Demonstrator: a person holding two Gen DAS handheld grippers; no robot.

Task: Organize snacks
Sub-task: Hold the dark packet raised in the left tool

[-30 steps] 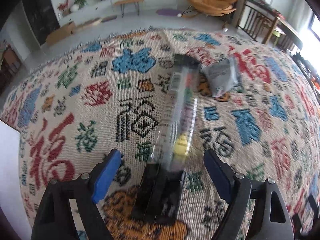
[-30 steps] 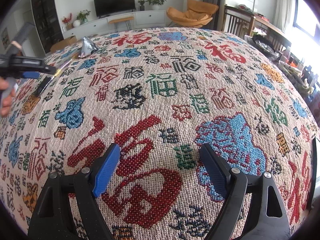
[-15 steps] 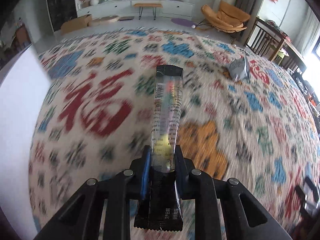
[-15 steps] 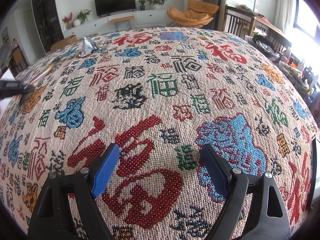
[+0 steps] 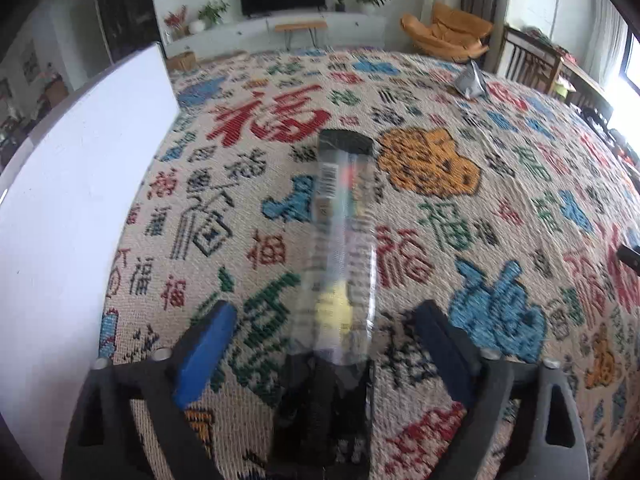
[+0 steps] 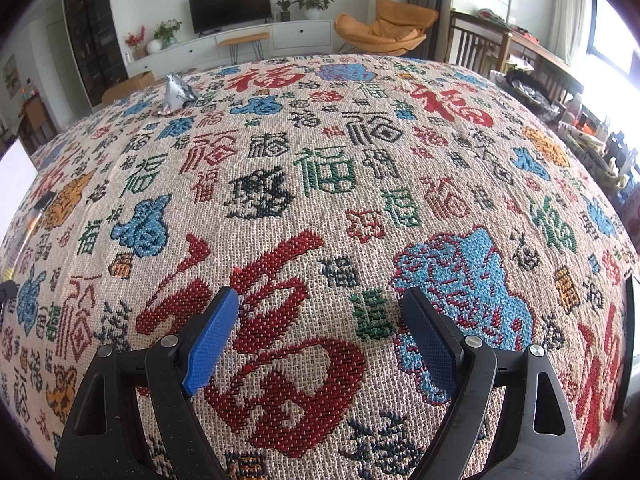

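Releasing its load, the left hand-held gripper (image 5: 320,344) has just been opening: its jaws now stand wide, with the long clear snack stick (image 5: 340,248) between them but unpressed, lying on the patterned cloth just beside the white board (image 5: 72,216). A half second ago they clamped it. That snack looks placed; the silver packet (image 5: 470,84) remains far off. The right hand-held gripper (image 6: 320,340) hangs wide open, empty.

Long clear snack packet (image 5: 340,240) between the left fingers (image 5: 204,352): motion-blurred, print unreadable, near end cut off by bottom edge. White box (image 5: 72,208) left of the fingers: cropped, interior hidden. Silver pouch (image 6: 178,92), far beyond the right fingers (image 6: 210,344): label too small.
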